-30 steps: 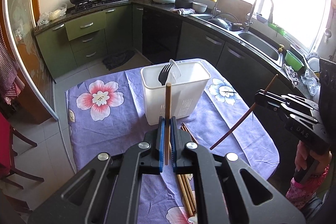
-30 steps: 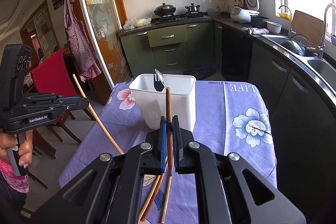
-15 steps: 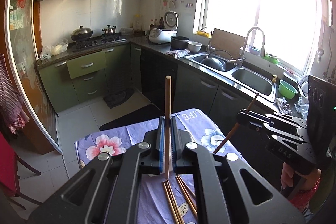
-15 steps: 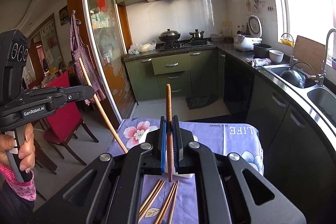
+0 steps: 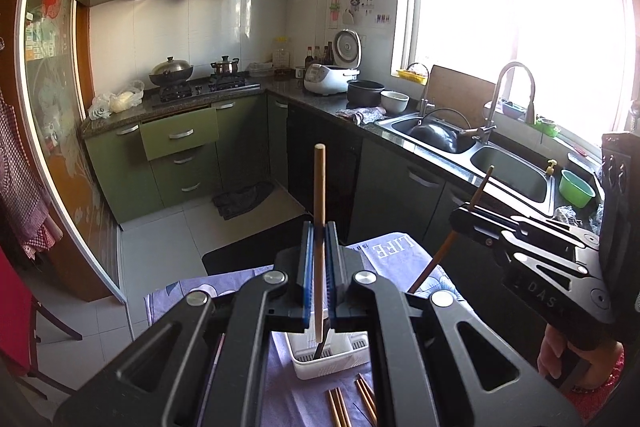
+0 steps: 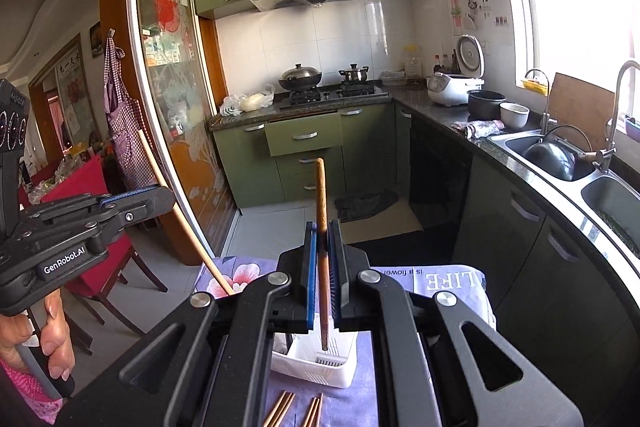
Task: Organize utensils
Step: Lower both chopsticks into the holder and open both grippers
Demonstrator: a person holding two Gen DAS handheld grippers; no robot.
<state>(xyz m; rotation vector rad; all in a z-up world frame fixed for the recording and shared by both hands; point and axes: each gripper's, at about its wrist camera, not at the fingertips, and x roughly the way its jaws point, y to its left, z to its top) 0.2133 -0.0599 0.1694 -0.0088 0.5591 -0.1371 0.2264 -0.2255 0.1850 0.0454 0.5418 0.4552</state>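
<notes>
The left gripper (image 5: 319, 267) is squeezing tight on 1 pale chopstick (image 5: 319, 187), which is standing up straight between the blue pads (image 5: 307, 267). The right gripper (image 6: 324, 267) is pinching a darker chopstick (image 6: 321, 195) the same way. Both sticks are hanging in the air over the white holder (image 6: 316, 367) on the purple cloth (image 6: 452, 283). More loose chopsticks (image 5: 340, 407) are lying just in front of the holder. A chopstick looks light, stiff and smooth, so it could be slipping or tipping. Holding it near the middle is looking best.
</notes>
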